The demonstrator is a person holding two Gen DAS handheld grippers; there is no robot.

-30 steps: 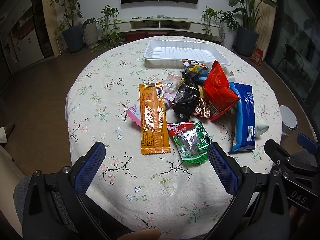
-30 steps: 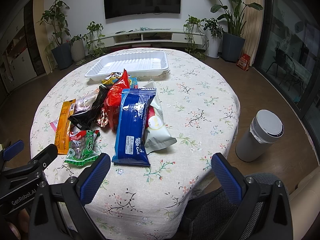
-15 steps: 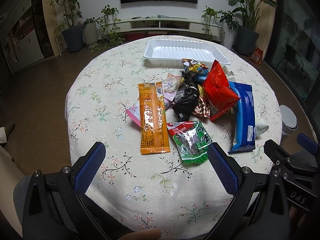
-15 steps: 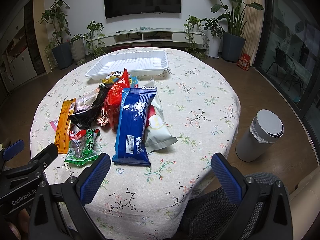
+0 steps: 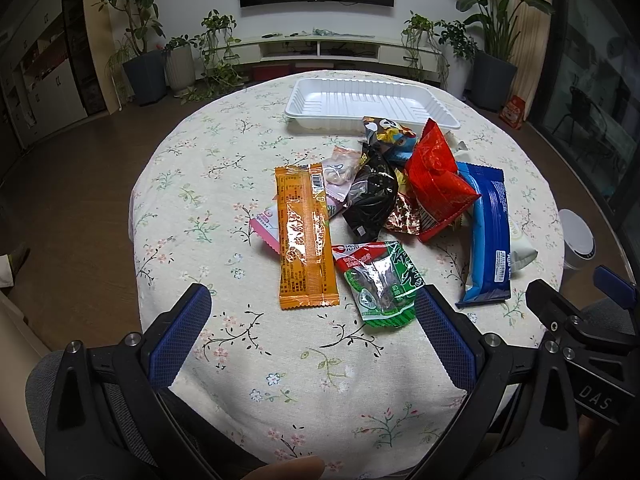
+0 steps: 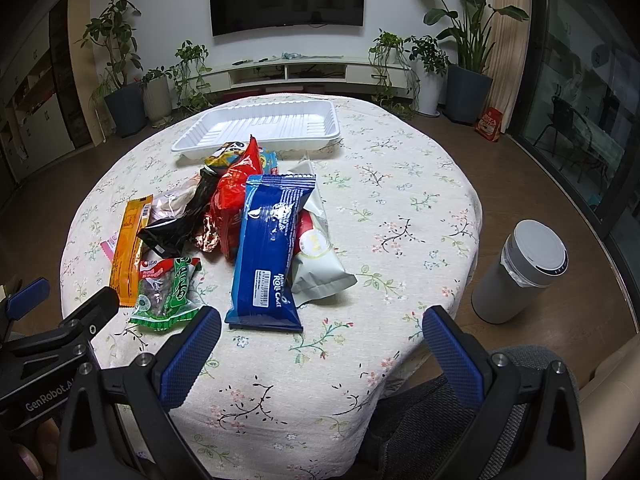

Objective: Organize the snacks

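Both claws hang spread wide over the near edge of the table (image 5: 192, 184), gripping nothing: the left claw (image 5: 312, 332) faces the green pack (image 5: 378, 284), the right claw (image 6: 320, 348) faces the blue pack (image 6: 270, 248). Nothing has changed over the last second; neither claw has moved and the snacks lie as they did, so sorting has not begun. Nearest the left claw are the green pack and the orange bar (image 5: 306, 236), which lies over a pink wrapper (image 5: 266, 228). Beyond them the black bag (image 5: 372, 200), red bag (image 5: 438, 184) and blue pack overlap in a heap. Farthest off, the white tray (image 5: 360, 102) holds nothing, probably the snacks' destination.
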